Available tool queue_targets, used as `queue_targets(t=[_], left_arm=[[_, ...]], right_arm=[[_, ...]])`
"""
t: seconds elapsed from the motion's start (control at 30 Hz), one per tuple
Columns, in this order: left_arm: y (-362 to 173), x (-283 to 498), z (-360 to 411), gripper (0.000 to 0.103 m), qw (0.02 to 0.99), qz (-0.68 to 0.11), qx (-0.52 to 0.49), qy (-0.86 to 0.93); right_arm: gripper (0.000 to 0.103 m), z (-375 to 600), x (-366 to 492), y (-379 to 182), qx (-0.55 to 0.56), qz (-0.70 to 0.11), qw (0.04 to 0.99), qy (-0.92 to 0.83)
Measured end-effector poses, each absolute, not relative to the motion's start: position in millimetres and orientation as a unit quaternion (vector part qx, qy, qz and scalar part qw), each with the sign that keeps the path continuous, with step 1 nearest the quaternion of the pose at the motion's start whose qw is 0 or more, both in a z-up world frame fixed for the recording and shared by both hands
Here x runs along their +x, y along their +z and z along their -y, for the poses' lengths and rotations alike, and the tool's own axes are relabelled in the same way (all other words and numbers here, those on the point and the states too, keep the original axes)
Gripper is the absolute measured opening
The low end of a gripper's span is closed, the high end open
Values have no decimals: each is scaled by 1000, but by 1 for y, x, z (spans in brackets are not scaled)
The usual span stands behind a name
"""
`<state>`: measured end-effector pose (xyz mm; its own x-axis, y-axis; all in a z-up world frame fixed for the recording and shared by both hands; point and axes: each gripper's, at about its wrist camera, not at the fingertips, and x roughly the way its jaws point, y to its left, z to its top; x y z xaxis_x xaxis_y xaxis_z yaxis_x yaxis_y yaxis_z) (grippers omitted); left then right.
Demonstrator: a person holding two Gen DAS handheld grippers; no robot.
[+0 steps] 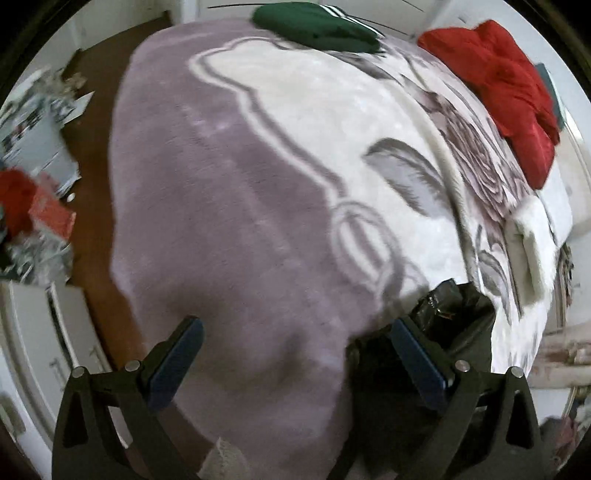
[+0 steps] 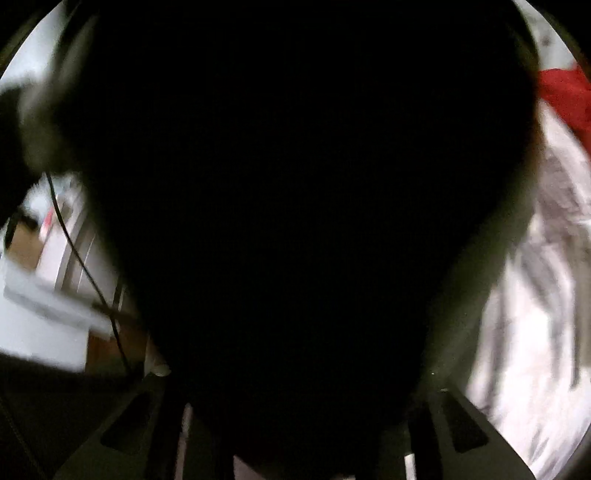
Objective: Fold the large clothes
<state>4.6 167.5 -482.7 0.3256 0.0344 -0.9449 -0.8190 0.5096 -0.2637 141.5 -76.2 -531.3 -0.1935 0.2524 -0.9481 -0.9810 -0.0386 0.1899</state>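
Left claw point(image 1: 295, 363) gapes wide above a plush lilac-and-cream blanket point(image 1: 258, 184), beside crinkly black fabric point(image 1: 458, 314). Black cloth point(image 2: 295, 203) smothers the right view; whether that claw grips it I cannot tell. Far off lie a folded green garment point(image 1: 317, 26) and a rumpled red one point(image 1: 506, 88).

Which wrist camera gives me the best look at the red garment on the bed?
Left wrist: the red garment lies crumpled at the blanket's far right edge, fully visible. In the right wrist view, dark fabric fills the frame, leaving only a red sliver at the right edge.
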Motion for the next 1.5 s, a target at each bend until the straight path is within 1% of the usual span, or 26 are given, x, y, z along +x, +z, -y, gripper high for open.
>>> queue_targets(t=[0.03,0.07,0.1,0.17,0.23,0.3,0.33,0.4,0.47,0.5,0.57,0.63,0.7,0.77,0.83,0.87,0.9,0.97,1.0,1.07,1.17,1.23,1.27,1.3,1.4,1.5], left_arm=[[-487,15,-155,103,710,-496,-398,303],[-488,13,-152,103,708,-494,-402,305],[-489,9,-151,103,705,-494,-407,306],[-488,11,-147,103,703,-493,-409,308],[-487,12,-146,103,706,-493,-403,310],[-485,15,-144,103,709,-493,-397,311],[-484,16,-141,103,712,-492,-393,310],[-486,20,-135,103,715,-497,-388,302],[-490,25,-129,103,717,-505,-379,293],[-495,29,-123,103,717,-515,-372,288],[-500,34,-115,103,718,-524,-361,280],[-507,39,-108,103,718,-535,-349,276],[-511,42,-103,103,718,-542,-343,272],[-514,44,-100,103,716,-547,-337,274],[-516,45,-100,103,713,-549,-335,278],[-515,45,-100,103,712,-548,-336,281],[-514,46,-101,103,712,-547,-337,283],[-508,48,-101,103,716,-542,-336,286],[-506,50,-101,103,717,-540,-334,286],[-496,57,-98,103,726,-536,-323,285],[-479,72,-91,103,743,-535,-291,278],[-470,85,-82,103,756,-534,-264,273],[-468,90,-77,103,760,-534,-255,268],[-467,99,-68,103,765,-536,-245,258],[-474,126,-37,103,767,-552,-239,223],[-489,149,-9,103,767,-560,-241,200]], right_arm=[[52,78,134,-533,-388,-489,482,614],[67,81,129,-530,-389,-502,459,621],[77,85,126,-522,-384,-512,439,630],[78,92,127,-501,-371,-531,401,648],[80,66,152,-469,-328,-570,358,663],[81,86,189,-455,-260,-614,355,655],[81,92,225,-454,-214,-636,378,637],[84,95,289,-472,-166,-664,436,584],[85,95,343,-516,-141,-703,462,522],[85,93,366,-541,-124,-725,449,508],[85,91,382,-596,-100,-762,387,510],[96,67,372,-627,-81,-788,311,526],[103,42,352,-648,-77,-802,254,536],[103,30,334,-645,-100,-783,260,557],[102,29,330,-637,-89,-777,298,548],[92,35,329,-628,-71,-771,327,541],[78,40,328,-623,-55,-771,343,534],[64,70,330,-603,2,-779,384,496],[59,84,327,-594,32,-779,406,478],[55,120,324,-580,130,-771,445,436],[53,198,316,-564,268,-739,496,369],[54,242,307,-569,319,-728,520,314],[61,260,303,-575,327,-730,526,288],[74,275,294,-585,322,-752,518,248],[80,299,286,-597,302,-782,504,208],[80,329,300,-561,237,-769,564,184]])
